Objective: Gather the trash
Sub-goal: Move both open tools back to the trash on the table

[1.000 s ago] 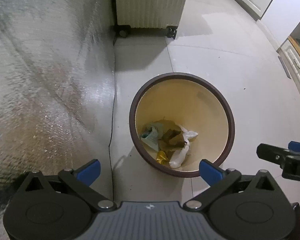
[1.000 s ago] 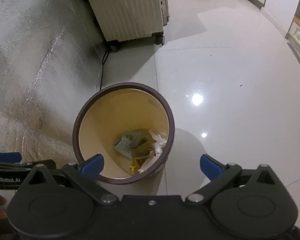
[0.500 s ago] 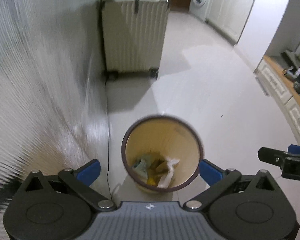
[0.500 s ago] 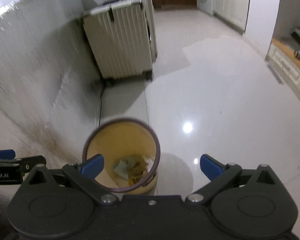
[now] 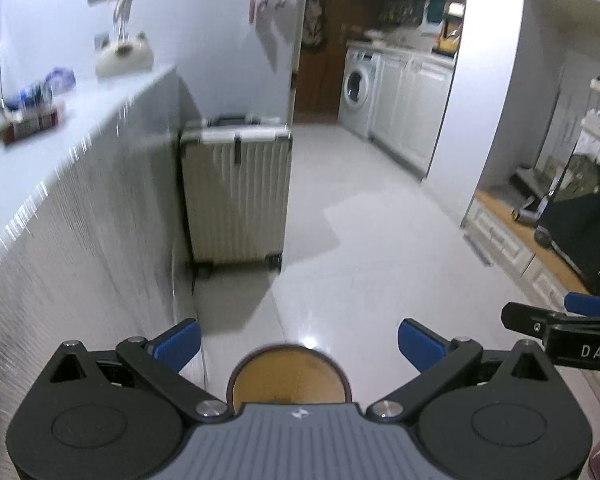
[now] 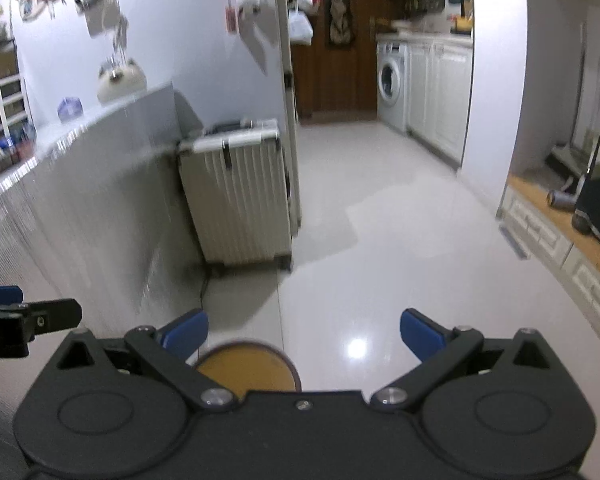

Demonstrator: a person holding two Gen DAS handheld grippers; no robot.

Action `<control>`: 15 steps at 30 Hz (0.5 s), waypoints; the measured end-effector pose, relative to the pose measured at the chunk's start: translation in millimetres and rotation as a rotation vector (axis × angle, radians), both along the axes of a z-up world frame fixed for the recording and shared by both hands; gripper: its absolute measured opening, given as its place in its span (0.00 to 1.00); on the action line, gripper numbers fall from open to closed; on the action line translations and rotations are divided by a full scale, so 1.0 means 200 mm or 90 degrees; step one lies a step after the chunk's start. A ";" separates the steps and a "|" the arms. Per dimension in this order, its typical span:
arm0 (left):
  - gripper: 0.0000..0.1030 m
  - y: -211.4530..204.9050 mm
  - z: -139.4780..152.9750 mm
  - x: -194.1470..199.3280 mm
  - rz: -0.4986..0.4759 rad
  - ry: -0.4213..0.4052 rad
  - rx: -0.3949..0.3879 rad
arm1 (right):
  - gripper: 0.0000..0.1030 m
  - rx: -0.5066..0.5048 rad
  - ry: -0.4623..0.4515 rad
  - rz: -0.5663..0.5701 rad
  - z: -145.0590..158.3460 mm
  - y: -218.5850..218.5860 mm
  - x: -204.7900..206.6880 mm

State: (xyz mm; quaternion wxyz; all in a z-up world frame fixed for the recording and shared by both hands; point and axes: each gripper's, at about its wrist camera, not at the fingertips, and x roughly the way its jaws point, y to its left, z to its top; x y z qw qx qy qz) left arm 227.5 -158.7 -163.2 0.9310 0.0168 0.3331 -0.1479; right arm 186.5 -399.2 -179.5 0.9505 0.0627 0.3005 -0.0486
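Running along the left is a grey counter (image 5: pixel 60 184) with blurred items on top, too smeared to name. Beside its far end stands a ribbed pale suitcase (image 5: pixel 236 196) on the glossy floor (image 5: pixel 380 248). The left gripper (image 5: pixel 298 340) has its blue-tipped fingers (image 5: pixel 178 340) spread wide, holding nothing. Below and between them sits the bin (image 5: pixel 288 372), brown-rimmed, yellow inside, its lower part hidden by the gripper body; its contents are out of sight. The right gripper (image 6: pixel 304 334) is likewise spread wide and empty, with the bin near its left finger. Farther right, a washer (image 5: pixel 358 88) sits among white cabinets (image 5: pixel 412 104).
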 end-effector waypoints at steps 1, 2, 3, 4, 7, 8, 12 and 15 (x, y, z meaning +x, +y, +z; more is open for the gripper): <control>1.00 0.00 0.05 -0.02 -0.001 -0.013 -0.003 | 1.00 -0.001 -0.012 -0.001 0.04 0.00 -0.02; 1.00 0.01 0.08 -0.04 -0.001 -0.022 -0.005 | 1.00 -0.003 -0.023 0.000 0.09 0.00 -0.04; 1.00 0.02 0.12 -0.06 0.000 -0.031 -0.007 | 1.00 -0.006 -0.035 0.002 0.13 0.01 -0.06; 1.00 0.03 0.16 -0.08 0.001 -0.043 -0.010 | 1.00 -0.009 -0.046 0.003 0.18 0.01 -0.08; 1.00 0.06 0.27 -0.14 0.009 -0.069 -0.020 | 1.00 -0.014 -0.075 0.005 0.29 0.04 -0.12; 1.00 0.09 0.30 -0.16 0.012 -0.077 -0.024 | 1.00 -0.015 -0.084 0.009 0.33 0.04 -0.13; 1.00 0.17 0.43 -0.22 0.032 -0.111 -0.027 | 1.00 -0.018 -0.130 0.033 0.47 0.11 -0.18; 1.00 0.22 0.51 -0.25 0.043 -0.131 -0.026 | 1.00 -0.013 -0.155 0.052 0.55 0.17 -0.18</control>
